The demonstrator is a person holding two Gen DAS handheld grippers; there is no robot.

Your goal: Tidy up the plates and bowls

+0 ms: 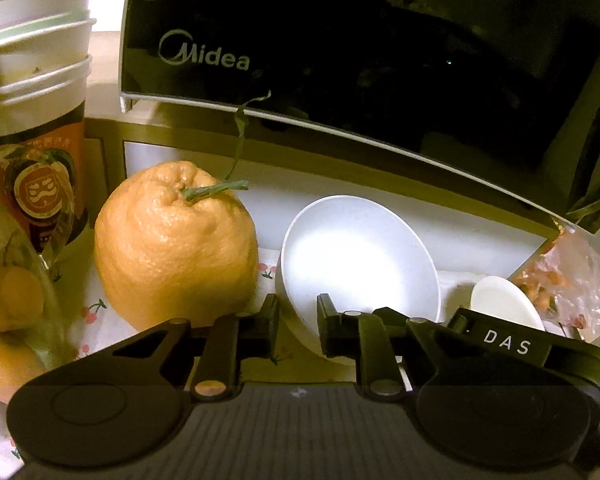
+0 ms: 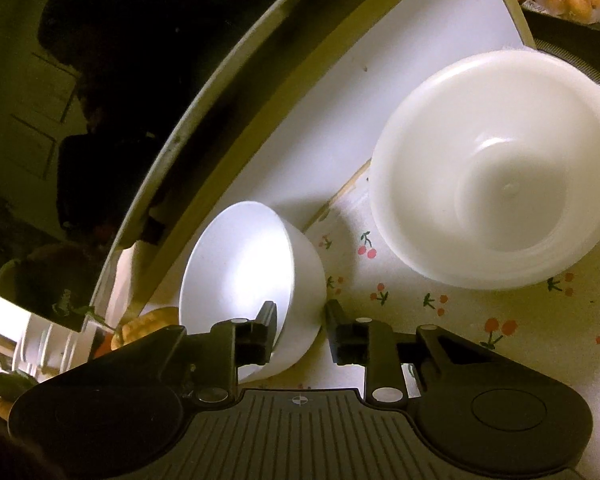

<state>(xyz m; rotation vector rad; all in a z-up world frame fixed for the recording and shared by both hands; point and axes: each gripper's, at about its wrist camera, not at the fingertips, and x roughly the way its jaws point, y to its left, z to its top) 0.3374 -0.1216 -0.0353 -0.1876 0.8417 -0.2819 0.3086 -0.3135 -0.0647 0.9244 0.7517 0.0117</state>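
Bowls are what we are sorting, and the step in hand looks to us like a two-handed pickup of the small white bowl [image 1: 356, 264], which sits tipped on its side on the cherry-print cloth [image 2: 500, 332] of the tabletop, just in front of the Midea microwave [image 1: 340, 40]. Going left to right in the left wrist view, we see a stack of paper cups [image 1: 32, 64] with ridged rims and a printed orange sleeve, some bagged citrus below it, then a large dimpled orange [image 1: 176, 244] with a green stalk, matte and bumpy, standing just beside the bowl. Our left hand-held gripper [image 1: 298, 320] has its jaws drawn close, one finger outside the bowl's near wall and one inside, so we judge it is pinching the rim. Further right lie a white saucer-like dish [image 1: 504, 300] and a crinkled plastic bag of snacks [image 1: 568, 276]. In the right wrist view, the right hand-held gripper [image 2: 300, 320] is likewise nearly closed across the same bowl's wall, left finger inside, right finger outside; its outer pad looks slightly off the wall, so we cannot be sure of firm contact there. To its right stands a larger translucent white plastic bowl [image 2: 496, 168], upright, smooth and glossy, with a stepped wall. Next, we think, the small bowl must be lifted level and nested or set beside the larger one; its smooth glazed surface could slip in a thin rim pinch.
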